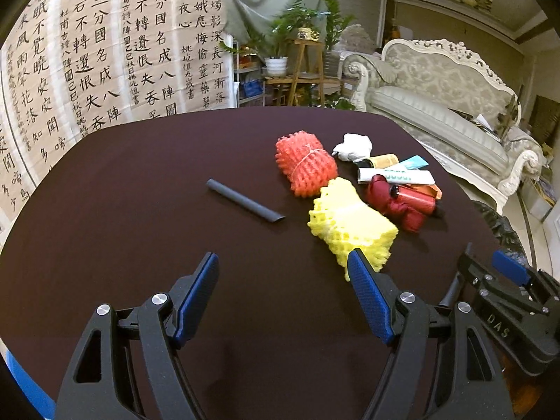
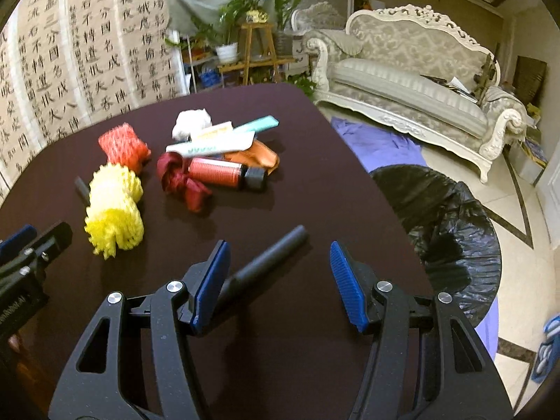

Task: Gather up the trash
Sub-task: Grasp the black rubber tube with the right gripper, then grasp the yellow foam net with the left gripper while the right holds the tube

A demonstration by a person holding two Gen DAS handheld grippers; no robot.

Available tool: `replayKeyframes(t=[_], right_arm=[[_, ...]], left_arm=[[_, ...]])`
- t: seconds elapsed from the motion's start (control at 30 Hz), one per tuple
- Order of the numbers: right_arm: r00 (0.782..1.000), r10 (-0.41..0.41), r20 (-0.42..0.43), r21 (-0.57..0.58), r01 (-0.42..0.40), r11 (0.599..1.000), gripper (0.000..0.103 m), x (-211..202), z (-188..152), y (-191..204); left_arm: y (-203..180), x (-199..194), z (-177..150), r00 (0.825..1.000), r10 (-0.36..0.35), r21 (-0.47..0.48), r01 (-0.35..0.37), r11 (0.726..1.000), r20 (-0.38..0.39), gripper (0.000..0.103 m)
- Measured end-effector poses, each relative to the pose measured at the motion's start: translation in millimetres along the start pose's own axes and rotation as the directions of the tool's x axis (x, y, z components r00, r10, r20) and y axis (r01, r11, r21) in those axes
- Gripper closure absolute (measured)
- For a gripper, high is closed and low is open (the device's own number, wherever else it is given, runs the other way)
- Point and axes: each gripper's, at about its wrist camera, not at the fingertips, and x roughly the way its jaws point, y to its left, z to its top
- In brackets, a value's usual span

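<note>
The table (image 1: 140, 210) is covered in dark brown. Behind it hang calligraphy scrolls (image 1: 105, 52). Potted plants (image 1: 280, 35) stand on and beside a wooden stand (image 1: 308, 66). An ornate white-framed sofa (image 2: 402, 70) stands on the tiled floor (image 2: 518, 210), with what may be a purple cloth (image 2: 378, 143) in front.

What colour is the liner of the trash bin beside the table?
Black, glossy plastic liner; it shows best in the right wrist view.
</note>
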Motion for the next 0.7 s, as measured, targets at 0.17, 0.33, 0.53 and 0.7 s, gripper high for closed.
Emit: replayKeyframes(t=[0.17, 0.33, 0.53, 0.7], right_arm=[[0.999, -0.029, -0.036, -0.009, 0.029, 1.000, 0.045, 3, -7, -6], [0.999, -0.036, -0.038, -0.007, 0.036, 0.999, 0.061, 2, -8, -13], [0.999, 0.013, -0.042, -0.004, -0.013, 1.000, 0.088, 5, -7, -16], [0.999, 0.030, -0.039, 0.002, -0.030, 1.000, 0.092, 11, 1, -21]], left_arm=[[-3, 0, -2, 1.000, -0.021, 0.004, 0.021, 1.000, 0.003, 0.030], [-10, 1, -3, 0.999, -0.038, 0.011, 0.038, 0.999, 0.003, 0.027], [-21, 3, -2, 0.999, -0.050, 0.021, 0.050, 0.999, -0.007, 0.025], [-28, 11, 2, 0.999, -0.050, 0.020, 0.050, 0.999, -0.019, 0.023]])
